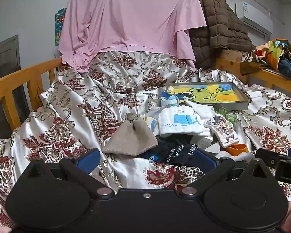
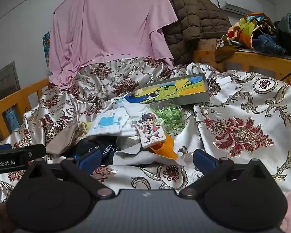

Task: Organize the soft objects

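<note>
A heap of soft things lies on the patterned satin bedspread (image 1: 71, 101). In it are a grey-beige cloth pouch (image 1: 130, 136), a white folded towel with a blue print (image 1: 179, 122), a dark cloth with white lettering (image 1: 172, 152), a cartoon-figure plush tag (image 1: 223, 131) and an orange piece (image 1: 236, 148). My left gripper (image 1: 145, 160) stands open just short of the pouch and dark cloth, nothing between its fingers. My right gripper (image 2: 145, 160) is open too, in front of the orange piece (image 2: 164, 147) and the dark cloth (image 2: 99, 147). The towel (image 2: 110, 124) and the tag (image 2: 150, 131) lie beyond it.
A grey tray with a green cartoon picture (image 1: 207, 95) sits behind the heap, and a green patterned bag (image 2: 168, 118) beside it. A pink sheet (image 1: 130, 17) and a brown quilted jacket (image 1: 217, 29) hang at the back. Wooden bed rails (image 1: 17, 85) run left, and clothes are piled on the right rail (image 2: 261, 35).
</note>
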The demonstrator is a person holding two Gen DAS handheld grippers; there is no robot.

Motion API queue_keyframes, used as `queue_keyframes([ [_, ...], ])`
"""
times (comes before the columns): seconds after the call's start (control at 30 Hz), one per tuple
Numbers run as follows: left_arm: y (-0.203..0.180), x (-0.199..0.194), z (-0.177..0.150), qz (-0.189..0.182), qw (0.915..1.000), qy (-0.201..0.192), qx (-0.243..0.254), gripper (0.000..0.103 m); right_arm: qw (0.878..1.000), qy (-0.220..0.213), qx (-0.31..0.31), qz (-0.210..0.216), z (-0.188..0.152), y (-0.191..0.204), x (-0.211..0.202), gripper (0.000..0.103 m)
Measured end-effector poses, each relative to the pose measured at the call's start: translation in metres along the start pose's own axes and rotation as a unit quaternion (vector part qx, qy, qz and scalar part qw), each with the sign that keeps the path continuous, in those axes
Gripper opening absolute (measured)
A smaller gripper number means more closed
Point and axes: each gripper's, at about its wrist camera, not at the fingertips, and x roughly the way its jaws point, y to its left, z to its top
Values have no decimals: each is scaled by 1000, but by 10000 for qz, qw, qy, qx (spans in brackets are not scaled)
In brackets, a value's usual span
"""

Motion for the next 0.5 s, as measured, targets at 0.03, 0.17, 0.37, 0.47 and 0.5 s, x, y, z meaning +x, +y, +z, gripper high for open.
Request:
queue_keyframes([
  [0.03, 0, 0, 0, 2, 10000, 9, 1, 102, 10000, -33, -6, -1, 0, 0, 0, 103],
  [0.17, 0, 1, 0, 15, 10000, 3, 14, 102, 10000, -21, -5, 8, 0, 0, 0, 103],
  [0.37, 0, 0, 0, 13, 10000, -20, 16, 102, 10000, -16, -4, -1, 0, 0, 0, 103],
  [0.47, 0, 0, 0, 16, 10000, -18, 18, 102, 10000, -11, -4, -1, 0, 0, 0, 103],
  [0.5, 0, 0, 0, 14, 10000, -17, 15, 102, 10000, -8, -4, -1, 0, 0, 0, 103],
])
